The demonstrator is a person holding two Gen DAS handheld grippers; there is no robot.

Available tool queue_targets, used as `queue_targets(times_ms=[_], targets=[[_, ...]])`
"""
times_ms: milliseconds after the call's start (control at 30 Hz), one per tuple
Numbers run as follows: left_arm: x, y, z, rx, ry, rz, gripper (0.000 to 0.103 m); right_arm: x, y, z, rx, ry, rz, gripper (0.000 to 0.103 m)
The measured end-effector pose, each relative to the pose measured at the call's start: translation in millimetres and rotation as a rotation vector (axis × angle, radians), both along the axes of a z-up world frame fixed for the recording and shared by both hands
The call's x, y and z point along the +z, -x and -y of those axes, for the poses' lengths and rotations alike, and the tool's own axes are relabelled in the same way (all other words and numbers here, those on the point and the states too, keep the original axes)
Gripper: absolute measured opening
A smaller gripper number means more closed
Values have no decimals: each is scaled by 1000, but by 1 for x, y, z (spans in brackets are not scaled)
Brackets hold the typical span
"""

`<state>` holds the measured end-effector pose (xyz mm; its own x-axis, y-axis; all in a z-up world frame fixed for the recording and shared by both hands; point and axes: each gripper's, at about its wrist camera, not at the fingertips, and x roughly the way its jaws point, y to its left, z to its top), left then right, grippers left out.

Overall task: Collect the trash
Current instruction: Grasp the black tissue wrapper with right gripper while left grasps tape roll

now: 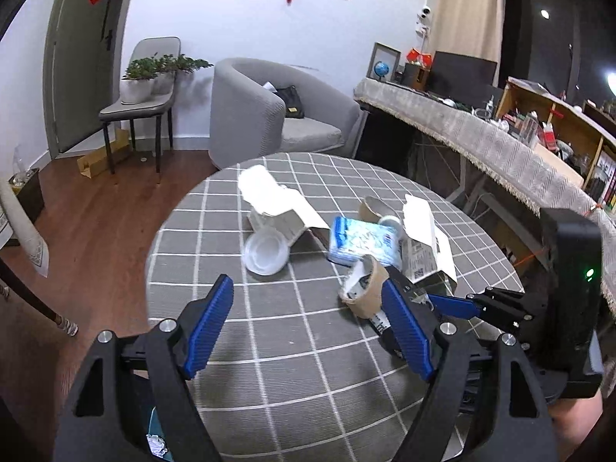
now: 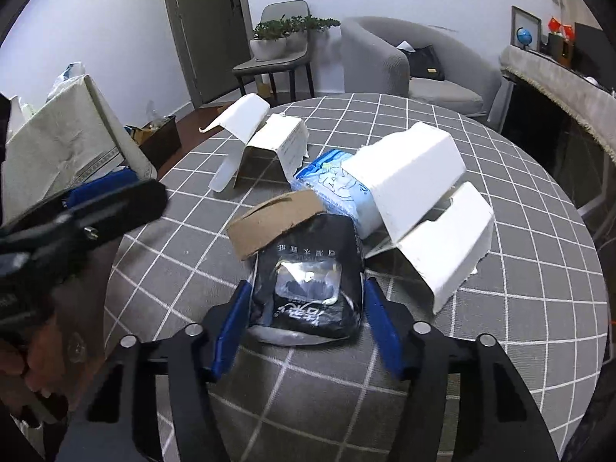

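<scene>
Black packet [image 2: 308, 281]: soft, light, crinkly; take hold across its near end.
Right gripper [image 2: 306, 331]: fingers flank it, contact unclear.
Left gripper [image 1: 308, 331]: fingers wide, empty.

My left hand-held gripper [image 1: 308, 331] hides the near part of the brown tape roll [image 1: 364, 288] and most of the black pack behind it. In right wrist view the black pack [image 2: 308, 288] covers the roll's lower half; its print is too blurred to read. Table's [image 2: 539, 308] near edge is cut off by the pic's bottom.
</scene>
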<state>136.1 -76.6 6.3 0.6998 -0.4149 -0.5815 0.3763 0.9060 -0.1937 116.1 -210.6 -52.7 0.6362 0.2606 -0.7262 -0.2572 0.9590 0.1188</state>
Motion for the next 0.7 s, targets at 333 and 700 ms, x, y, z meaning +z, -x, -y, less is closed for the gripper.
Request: queue_targets(times_ms=[333, 700], targets=[[-13, -2, 32, -68, -60, -12, 80, 5, 11, 18, 33, 14, -4, 51], [-24, -13, 57, -77, -82, -67, 77, 8, 28, 47, 47, 28, -12, 51]])
